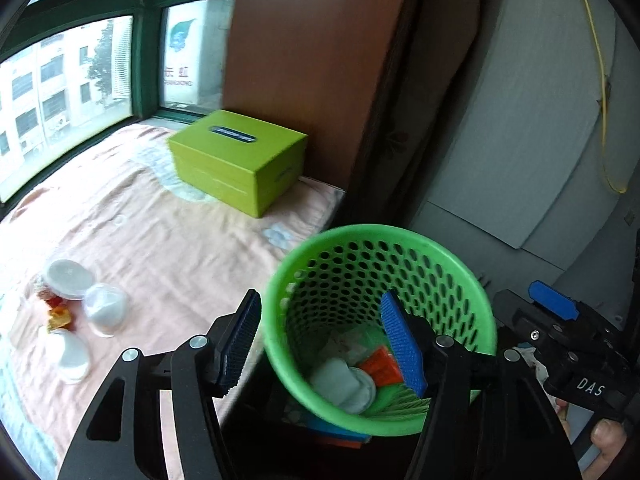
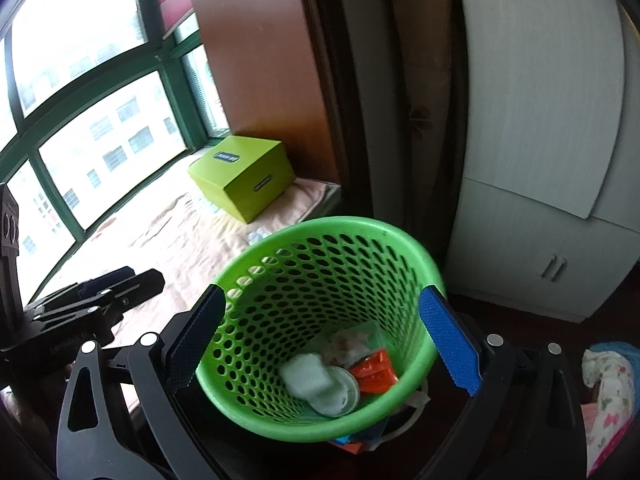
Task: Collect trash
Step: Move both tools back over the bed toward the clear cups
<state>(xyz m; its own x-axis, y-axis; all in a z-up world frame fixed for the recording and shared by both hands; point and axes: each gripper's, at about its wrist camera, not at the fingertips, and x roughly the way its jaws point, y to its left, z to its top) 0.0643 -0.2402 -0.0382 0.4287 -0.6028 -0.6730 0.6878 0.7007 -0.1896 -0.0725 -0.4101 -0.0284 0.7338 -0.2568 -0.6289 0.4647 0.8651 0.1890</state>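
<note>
Far left of the left gripper [image 1: 320, 340], white lids and cups [image 1: 66, 280] with orange wrappers lie scattered on the peach bedspread [image 1: 160, 220]. Both tongs are spread and hold nothing. Between and below the right gripper [image 2: 324, 340], the green mesh wastebasket [image 2: 320, 248] stands upright, mouth upward, holding a white lid [image 2: 334, 394], orange wrapper [image 2: 374, 368] and tissue.

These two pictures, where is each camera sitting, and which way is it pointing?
Left wrist: sits on the left gripper, looking along its open fingers at the bin and the bed's leftover trash; the right gripper and a fingertip show at right.
Right wrist: sits on the right gripper, looking down into the bin; the left gripper shows at left.
Shared: bin, green box, bed, window.
</note>
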